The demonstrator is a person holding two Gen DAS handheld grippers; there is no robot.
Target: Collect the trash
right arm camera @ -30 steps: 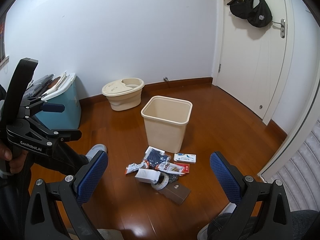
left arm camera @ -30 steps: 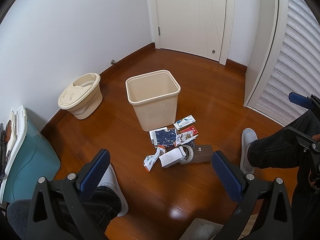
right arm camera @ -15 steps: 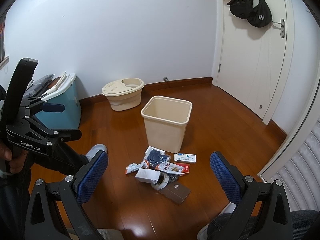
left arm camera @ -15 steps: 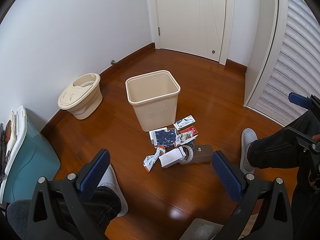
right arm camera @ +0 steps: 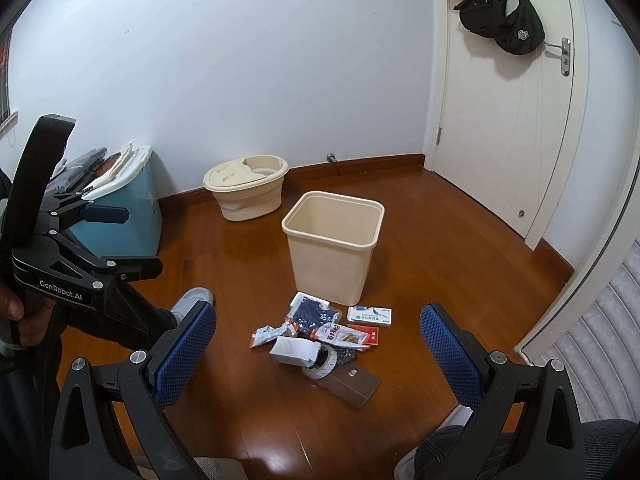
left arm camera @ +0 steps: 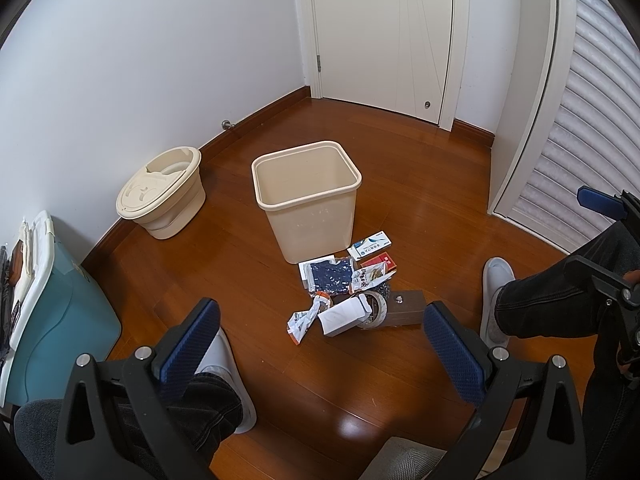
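1. My left gripper [left arm camera: 320, 344] is spread wide, holding nothing, above the floor.
2. My right gripper [right arm camera: 318, 344] likewise.
3. Trash pile [left arm camera: 348, 292] lies on the floor, just beside the beige bin [left arm camera: 308, 200].

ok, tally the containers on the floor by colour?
Beige: 2 (open bin, lidded tub)
Teal: 1 (storage box)
Total: 3

beige bin [right arm camera: 333, 252] upright, trash pile [right arm camera: 324, 338] beside it, wooden floor [right arm camera: 440, 264]
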